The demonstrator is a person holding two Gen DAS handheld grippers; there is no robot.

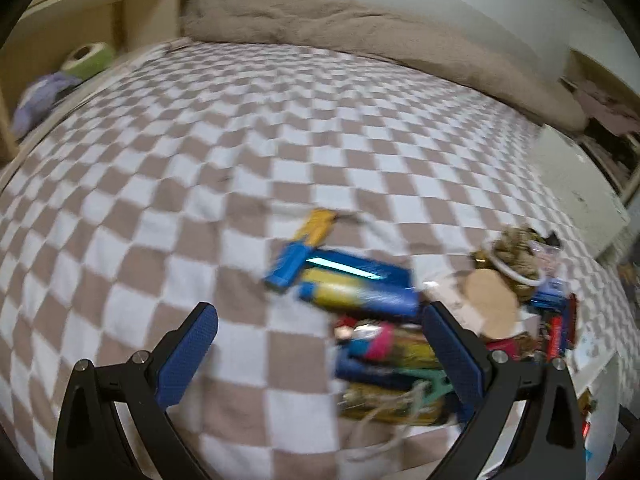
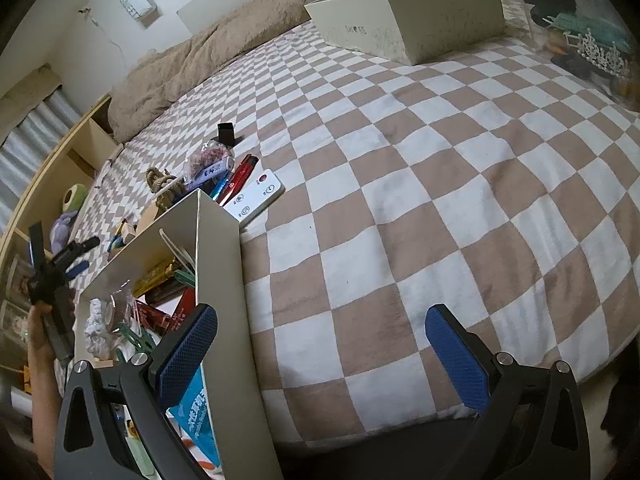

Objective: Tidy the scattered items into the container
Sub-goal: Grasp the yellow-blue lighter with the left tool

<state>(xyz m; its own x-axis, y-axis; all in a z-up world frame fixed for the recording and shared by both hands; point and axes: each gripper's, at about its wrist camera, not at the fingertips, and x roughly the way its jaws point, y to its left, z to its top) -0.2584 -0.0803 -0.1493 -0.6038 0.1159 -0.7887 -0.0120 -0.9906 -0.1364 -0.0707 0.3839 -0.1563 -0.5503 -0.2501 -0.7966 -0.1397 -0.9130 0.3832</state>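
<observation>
In the right wrist view, a white cardboard box (image 2: 219,280) lies on the checkered bed and holds clothespins, red packets and a gold item. Past it lie a white remote (image 2: 256,196), a red pen (image 2: 241,176), a clear bag (image 2: 208,164), a black cube (image 2: 226,133) and a rope coil (image 2: 164,186). My right gripper (image 2: 322,344) is open and empty, its left finger over the box wall. A hand (image 2: 38,332) holds my left gripper (image 2: 74,258) left of the box. The blurred left wrist view shows my left gripper (image 1: 320,344) open above blue-and-yellow packets (image 1: 356,286) and a mixed heap (image 1: 384,360).
A beige blanket (image 2: 208,52) is bunched along the wall side of the bed. A second white box (image 2: 408,20) stands at the far right. A wooden shelf (image 2: 52,168) with soft toys runs along the left. Bare checkered cover (image 2: 440,200) fills the middle and right.
</observation>
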